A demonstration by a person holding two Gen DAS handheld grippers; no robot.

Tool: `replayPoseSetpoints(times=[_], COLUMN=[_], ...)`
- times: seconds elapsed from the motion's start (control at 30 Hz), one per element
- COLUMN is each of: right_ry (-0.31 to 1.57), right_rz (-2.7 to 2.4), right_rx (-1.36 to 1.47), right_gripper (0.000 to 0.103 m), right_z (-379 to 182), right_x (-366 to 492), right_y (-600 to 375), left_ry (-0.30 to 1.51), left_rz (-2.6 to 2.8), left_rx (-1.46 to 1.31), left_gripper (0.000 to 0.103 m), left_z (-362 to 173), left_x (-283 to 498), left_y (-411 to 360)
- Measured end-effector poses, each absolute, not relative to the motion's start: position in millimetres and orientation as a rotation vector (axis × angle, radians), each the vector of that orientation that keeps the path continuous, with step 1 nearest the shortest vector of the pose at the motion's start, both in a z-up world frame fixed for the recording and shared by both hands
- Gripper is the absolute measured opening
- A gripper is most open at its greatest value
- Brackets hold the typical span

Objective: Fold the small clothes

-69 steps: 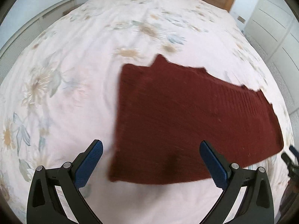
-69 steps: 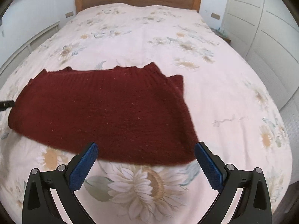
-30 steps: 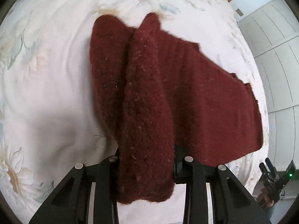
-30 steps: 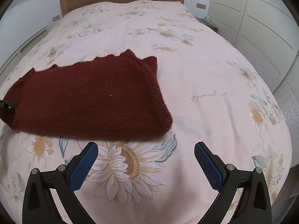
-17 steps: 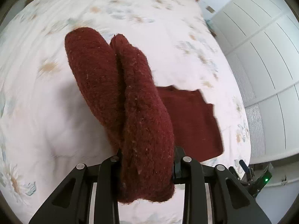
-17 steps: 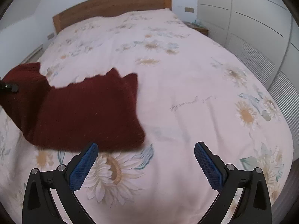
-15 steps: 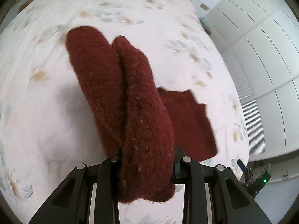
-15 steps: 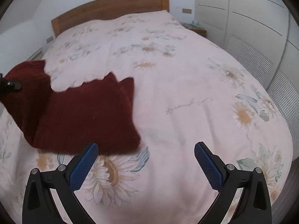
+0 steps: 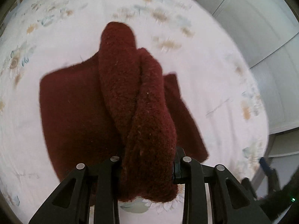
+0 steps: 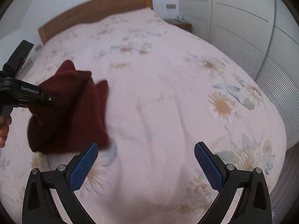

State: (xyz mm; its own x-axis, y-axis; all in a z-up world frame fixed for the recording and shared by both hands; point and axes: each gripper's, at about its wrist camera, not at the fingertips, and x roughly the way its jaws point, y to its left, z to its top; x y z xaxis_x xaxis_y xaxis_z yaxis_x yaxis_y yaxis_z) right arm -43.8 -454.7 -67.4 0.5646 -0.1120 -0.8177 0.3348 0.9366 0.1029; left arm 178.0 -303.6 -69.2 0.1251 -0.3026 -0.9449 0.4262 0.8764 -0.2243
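Clearly the main risk sits in the left gripper (image 9: 147, 168), whose jaws are closed on a thick doubled bunch of the dark red knit (image 9: 130, 100): the wad bulges well past the jaws on both sides and below, so only part of its thickness is truly pinched, and a quick swing could let a layer slide out and spoil the fold. Both views are smeared by motion, which suggests speed, and that would make such a slip likelier. The lifted end could also come down skewed on the lower part, which lies flat on the bedspread (image 9: 214, 78) beneath and behind the held roll, leaving edges out of line. Dragging is another hazard; the coarse wool probably catches on the cotton cover and may pull the lower layer into a wrinkle. The right gripper (image 10: 145, 158) hangs with its jaws spread wide and holding nothing, above bare bedspread beside the knit's near corner, so nothing pins that lower layer. The knit looks heavy, fuzzy and limp, flecked with pale lint, with a ribbed, scalloped edge seen from the right wrist. The bedspread is smooth, pale pink, printed with daisies, and soft enough to dimple. The right gripper's pads (image 10: 84, 168) are blue with a fine grid.
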Motion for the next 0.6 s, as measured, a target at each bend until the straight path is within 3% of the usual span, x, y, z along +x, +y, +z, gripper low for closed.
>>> replayPoseSetpoints(times=[0.27, 0.37, 0.43, 0.6], right_ry=[0.987, 0.985, 0.984, 0.990], right_rz=[-0.272, -0.267, -0.262, -0.230], right_rx=[0.300, 0.307, 0.298, 0.280], right_gripper=[0.103, 0.103, 0.103, 0.103], right_z=[-87.1, -86.0, -84.1, -78.8], right_x=[-55.4, -55.5, -54.2, -48.9], right_y=[-462.1, -461.2, -460.0, -452.3], left_ry=[1.322, 1.336, 1.344, 1.304], left_rz=[-0.463, -0.466, -0.479, -0.484], left_rx=[0.174, 0.152, 0.112, 0.090], left_gripper=[0.044, 0.061, 0.079, 0.094], left_z=[-86.8, -78.8, -73.1, -46.3], left_x=[167.0, 167.4, 170.2, 173.2], left_y=[-300.1, -300.3, -300.4, -285.4])
